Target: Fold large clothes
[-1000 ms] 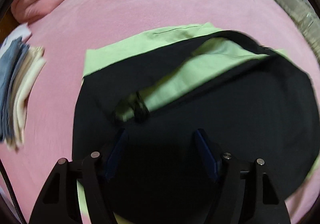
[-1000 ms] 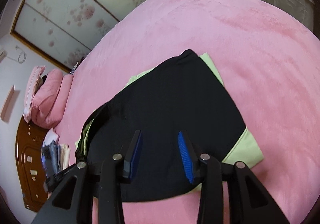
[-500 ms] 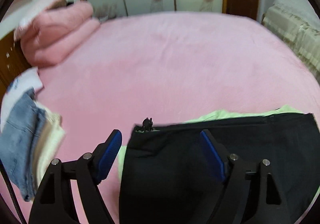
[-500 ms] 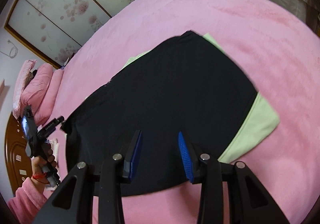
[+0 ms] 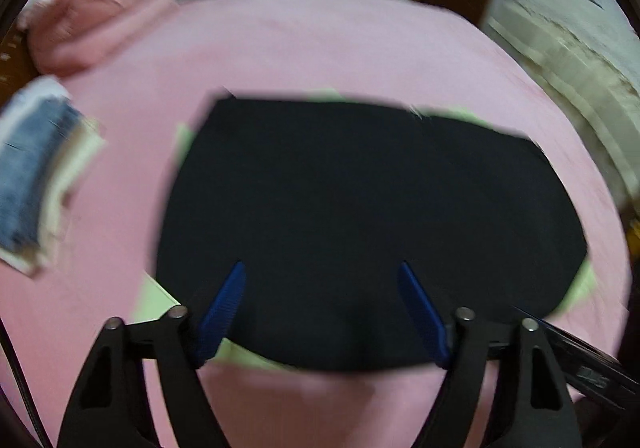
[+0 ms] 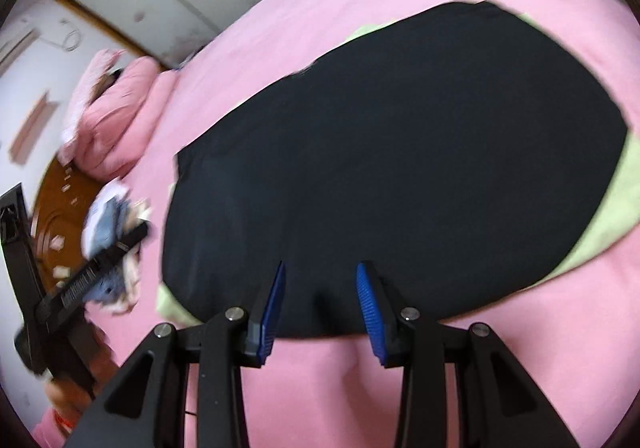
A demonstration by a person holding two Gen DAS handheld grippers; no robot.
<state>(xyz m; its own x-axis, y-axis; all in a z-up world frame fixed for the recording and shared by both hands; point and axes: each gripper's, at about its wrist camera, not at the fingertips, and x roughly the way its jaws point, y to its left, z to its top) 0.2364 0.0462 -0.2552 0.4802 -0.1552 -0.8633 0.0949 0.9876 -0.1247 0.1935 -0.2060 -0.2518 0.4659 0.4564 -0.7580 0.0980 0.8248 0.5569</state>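
A folded black garment (image 5: 360, 215) lies flat on the pink bed, on top of a light green garment (image 5: 154, 298) whose edges stick out around it. It also shows in the right wrist view (image 6: 400, 167), with the green garment (image 6: 608, 207) at the right. My left gripper (image 5: 322, 268) is open and empty, over the black garment's near edge. My right gripper (image 6: 320, 268) is open and empty, also over its near edge. The left gripper's body (image 6: 92, 272) shows at the left of the right wrist view.
A stack of folded clothes (image 5: 36, 175) with denim on top lies at the left on the pink bed (image 5: 300, 47). Pink pillows (image 5: 92, 23) sit at the far left. Wardrobe doors stand behind the bed. A cream cloth (image 5: 572, 59) lies at the right.
The black garment's top flap has been laid down, so it now lies flat and closed. My left gripper pulled back and up. My right gripper moved closer to the near edge.
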